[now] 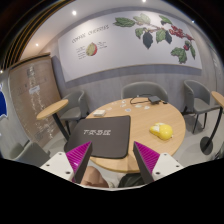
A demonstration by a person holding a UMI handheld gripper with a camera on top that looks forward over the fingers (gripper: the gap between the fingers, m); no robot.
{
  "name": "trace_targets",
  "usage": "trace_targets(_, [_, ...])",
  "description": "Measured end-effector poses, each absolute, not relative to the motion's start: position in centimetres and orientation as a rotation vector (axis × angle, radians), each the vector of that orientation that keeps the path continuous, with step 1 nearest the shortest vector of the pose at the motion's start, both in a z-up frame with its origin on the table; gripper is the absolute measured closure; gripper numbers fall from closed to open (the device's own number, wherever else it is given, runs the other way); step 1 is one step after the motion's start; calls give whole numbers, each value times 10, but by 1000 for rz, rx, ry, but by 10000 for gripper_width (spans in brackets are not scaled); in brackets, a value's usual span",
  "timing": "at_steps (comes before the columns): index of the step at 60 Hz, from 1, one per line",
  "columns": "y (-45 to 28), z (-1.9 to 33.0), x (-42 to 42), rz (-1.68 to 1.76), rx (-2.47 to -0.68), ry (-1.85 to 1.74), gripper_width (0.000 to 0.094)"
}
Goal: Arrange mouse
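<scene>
Gripper (pixel 112 160) hangs wide open, holding nothing. Beyond it a mat (pixel 105 136) lies on the table (pixel 135 108), a yellow mouse (pixel 161 129) just beside the mat

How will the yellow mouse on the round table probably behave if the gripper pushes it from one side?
The yellow mouse looks small and rounded, so it is probably light and should slide easily on the smooth wooden table. Its curved shell may let it turn rather than move straight. The open gripper is not touching it; the mouse lies beyond the fingers, beside the dark mat.
</scene>
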State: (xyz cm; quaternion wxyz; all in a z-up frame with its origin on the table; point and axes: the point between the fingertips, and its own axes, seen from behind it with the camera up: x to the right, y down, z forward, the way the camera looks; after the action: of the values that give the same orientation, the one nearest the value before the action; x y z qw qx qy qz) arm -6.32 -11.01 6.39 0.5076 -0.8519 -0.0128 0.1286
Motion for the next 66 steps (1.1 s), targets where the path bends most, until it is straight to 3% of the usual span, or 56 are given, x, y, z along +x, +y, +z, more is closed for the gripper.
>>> trace_targets(18, [-57, 11, 109, -146, -2091, 18, 89])
trace_targets(24, [-39, -14, 126, -124, -2144, 13, 87])
trace_targets(33, [1, -16, 132, -21, -2124, 7, 108])
trace_targets(39, [31, -17, 154, -36, -2101, 42, 167])
trace_targets(42, [43, -17, 161, -43, -2081, 44, 322])
trace_targets(44, [50, -17, 168, -52, -2064, 62, 367])
trace_targets(53, [52, -14, 172, -30, -2028, 109, 553])
trace_targets(58, [48, -10, 173, -29, -2047, 135, 577])
trace_targets(61, [42, 8, 166, -14, -2035, 171, 577])
trace_targets(66, [38, 73, 121, 19, -1924, 172, 577])
